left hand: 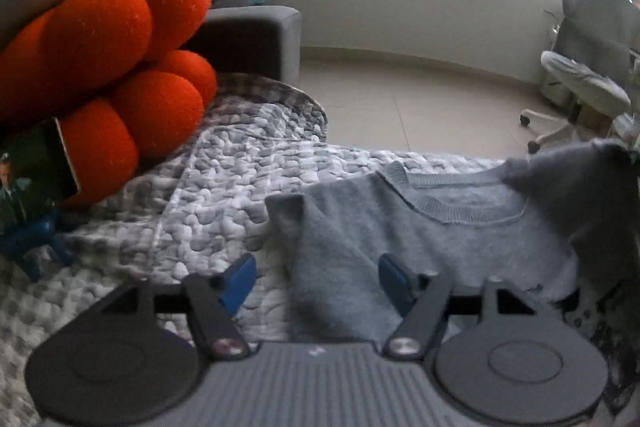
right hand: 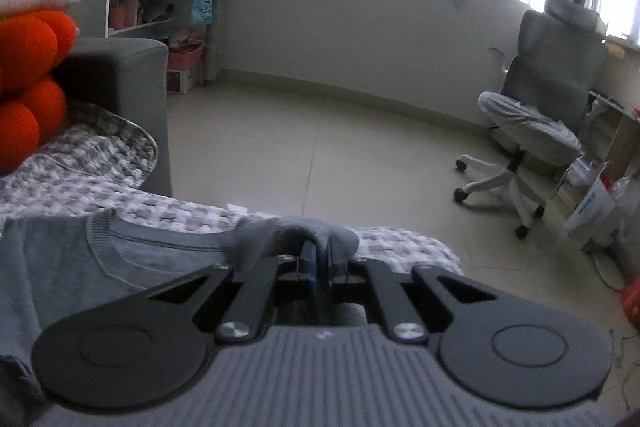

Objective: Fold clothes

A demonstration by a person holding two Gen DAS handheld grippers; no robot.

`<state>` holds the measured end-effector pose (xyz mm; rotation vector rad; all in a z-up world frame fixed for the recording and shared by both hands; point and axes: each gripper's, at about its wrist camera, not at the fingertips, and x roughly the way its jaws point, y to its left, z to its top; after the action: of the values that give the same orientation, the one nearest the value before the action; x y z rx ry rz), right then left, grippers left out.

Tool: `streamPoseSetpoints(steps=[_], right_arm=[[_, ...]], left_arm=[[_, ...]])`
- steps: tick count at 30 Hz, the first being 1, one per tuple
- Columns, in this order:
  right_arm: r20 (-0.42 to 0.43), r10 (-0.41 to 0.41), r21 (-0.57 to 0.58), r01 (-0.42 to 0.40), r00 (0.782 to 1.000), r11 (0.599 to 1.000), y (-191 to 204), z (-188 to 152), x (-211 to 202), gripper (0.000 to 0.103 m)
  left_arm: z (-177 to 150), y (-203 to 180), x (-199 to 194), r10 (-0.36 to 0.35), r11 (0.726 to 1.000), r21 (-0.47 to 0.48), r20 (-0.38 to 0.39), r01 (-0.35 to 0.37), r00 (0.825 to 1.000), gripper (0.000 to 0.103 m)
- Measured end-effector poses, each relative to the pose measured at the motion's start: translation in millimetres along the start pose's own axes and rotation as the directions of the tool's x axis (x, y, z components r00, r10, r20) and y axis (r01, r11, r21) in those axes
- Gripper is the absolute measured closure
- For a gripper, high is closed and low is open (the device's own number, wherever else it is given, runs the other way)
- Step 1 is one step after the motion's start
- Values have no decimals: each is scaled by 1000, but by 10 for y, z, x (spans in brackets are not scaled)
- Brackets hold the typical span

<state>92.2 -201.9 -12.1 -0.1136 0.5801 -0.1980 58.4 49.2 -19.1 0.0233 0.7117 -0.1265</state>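
Two grippers are in view, one per wrist camera, and we note them in turn. On the left gripper the blue pads stand wide apart; a raised fold of the grey sweater sits in the gap between them, nearer the right-hand pad, and we cannot tell whether that pad touches the cloth, so we record this gripper as released. On the right gripper the fingers are clenched together, and a bunch of sweater fabric near the shoulder wraps over their tips, pinched and pulled up off the surface. We see the sweater lying front-up on a grey-and-white checked quilt, its ribbed round collar facing away from the cameras toward the floor edge of the quilt. From the left view, the sweater's far right corner is lifted into a peak, and its near left edge is folded up into a ridge. An orange plush cushion rests on the quilt to the left, well apart from the sweater. A grey office chair stands on the tiled floor beyond.
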Motion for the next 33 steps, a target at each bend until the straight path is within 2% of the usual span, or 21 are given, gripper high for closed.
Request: streamPoseSetpoints(steps=[4,6,11,14,17,19,22,23,24,25,26,28,33], right_arm=[[-3,-6,2,6,1000,1000,-38,-75,-142,98],[-1,-2,18,2,1000,1000,-113,-111,-252,98],[-12,0,65,1,1000,998,-288,-145,-217,96],[-28,1,80,1,1000,997,-343,-168,-179,96],[-31,13,79,-11,999,997,-348,-179,-173,96],[-31,18,83,-15,999,996,-347,-184,-181,96],[-32,24,87,-22,999,996,-352,-193,-191,96],[-33,26,87,-23,999,996,-360,-197,-191,96],[-33,28,86,-25,999,996,-363,-201,-188,96],[-33,30,86,-27,999,996,-367,-203,-185,96],[-33,32,86,-29,999,996,-372,-204,-183,96],[-32,30,92,-27,999,995,-393,-212,-167,96],[-42,15,111,-10,999,994,-477,-253,-94,96]], left_arm=[[-58,49,9,2,999,-35,-17,-2,1000,30],[-46,55,-33,-2,999,-39,-13,2,1000,26],[-39,99,-39,6,998,-65,-1,-6,1000,23],[-36,19,-73,9,998,-56,19,-8,1000,23],[-36,-132,-107,-32,999,-27,30,33,999,20],[-50,-191,-53,-36,999,-34,-8,36,999,16],[-96,-183,122,11,997,-68,-108,-18,994,17],[-111,-147,170,10,996,-87,-130,-21,991,38],[-116,-108,194,-3,995,-104,-138,-11,990,72],[-122,-68,218,-16,993,-121,-145,-2,989,79],[-113,-22,223,-32,990,-139,-146,11,989,92],[-61,92,175,-56,984,-174,-126,34,990,92],[1,412,95,-20,964,-265,-99,-7,995,94]])
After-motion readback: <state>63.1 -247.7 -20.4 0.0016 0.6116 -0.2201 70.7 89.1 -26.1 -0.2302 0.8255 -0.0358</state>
